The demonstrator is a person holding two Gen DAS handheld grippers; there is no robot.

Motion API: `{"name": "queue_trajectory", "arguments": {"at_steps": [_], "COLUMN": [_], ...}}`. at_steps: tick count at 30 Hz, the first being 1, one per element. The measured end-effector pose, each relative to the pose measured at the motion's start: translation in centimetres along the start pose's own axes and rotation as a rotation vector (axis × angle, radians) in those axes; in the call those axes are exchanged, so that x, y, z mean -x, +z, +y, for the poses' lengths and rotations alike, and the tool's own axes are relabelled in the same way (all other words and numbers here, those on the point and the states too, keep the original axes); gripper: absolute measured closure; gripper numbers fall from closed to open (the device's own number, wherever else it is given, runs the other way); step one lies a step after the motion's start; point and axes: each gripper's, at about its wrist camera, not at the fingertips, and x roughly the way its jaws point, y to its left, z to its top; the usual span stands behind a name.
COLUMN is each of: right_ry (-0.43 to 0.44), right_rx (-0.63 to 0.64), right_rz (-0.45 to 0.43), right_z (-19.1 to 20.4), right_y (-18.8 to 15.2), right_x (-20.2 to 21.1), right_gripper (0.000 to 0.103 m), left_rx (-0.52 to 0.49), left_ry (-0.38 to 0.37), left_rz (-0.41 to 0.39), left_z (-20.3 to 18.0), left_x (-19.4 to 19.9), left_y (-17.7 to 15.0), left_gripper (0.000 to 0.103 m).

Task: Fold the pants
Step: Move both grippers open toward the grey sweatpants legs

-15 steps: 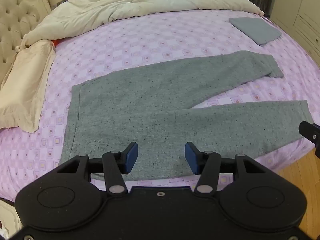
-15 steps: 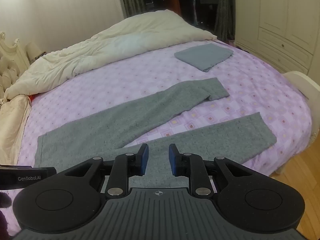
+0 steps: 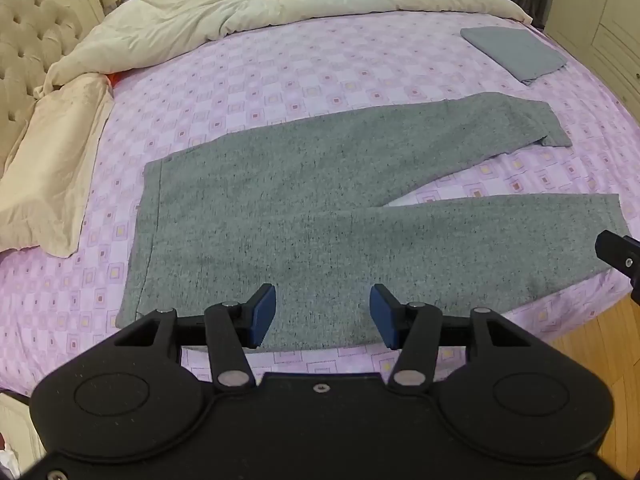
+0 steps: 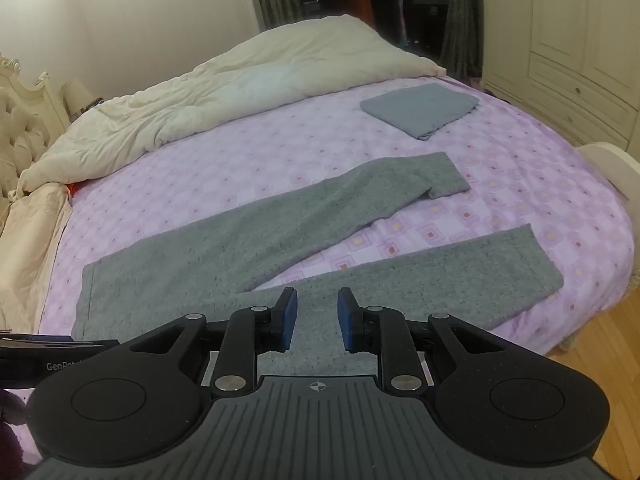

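Pants (image 3: 304, 216) lie flat and unfolded along the near edge of the bed (image 3: 320, 64), legs splayed apart toward the foot end. Left gripper (image 3: 322, 316) and right gripper (image 4: 317, 317) both hover above the fabric, fingers apart, holding nothing. Folding seems not yet begun; next likely means pinching the near leg's edge to lay it over the far leg

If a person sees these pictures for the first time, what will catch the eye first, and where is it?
First come the grey pants, spread flat on the purple checked sheet with the two legs apart in a V. Near the far corner lies a folded blue-grey cloth, and a cream duvet is heaped along the far side. At the bottom of each view, the left tool and right tool hang open over the pants' near edge.
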Motion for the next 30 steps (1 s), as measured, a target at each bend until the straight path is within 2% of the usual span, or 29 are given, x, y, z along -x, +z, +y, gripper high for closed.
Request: {"name": "queue_trajectory", "arguments": {"at_steps": [30], "right_ry": [0.027], "right_rx": [0.016], "right_rz": [0.034], "right_z": [-0.11], "right_y": [-0.18], "right_x": [-0.52], "right_gripper": [0.081], "left_rx": [0.014], "left_ry": [0.005], "left_rz": [0.021], "left_z": [-0.42], "left_x": [-0.29], "left_y": [-0.48], "left_gripper": [0.044]}}
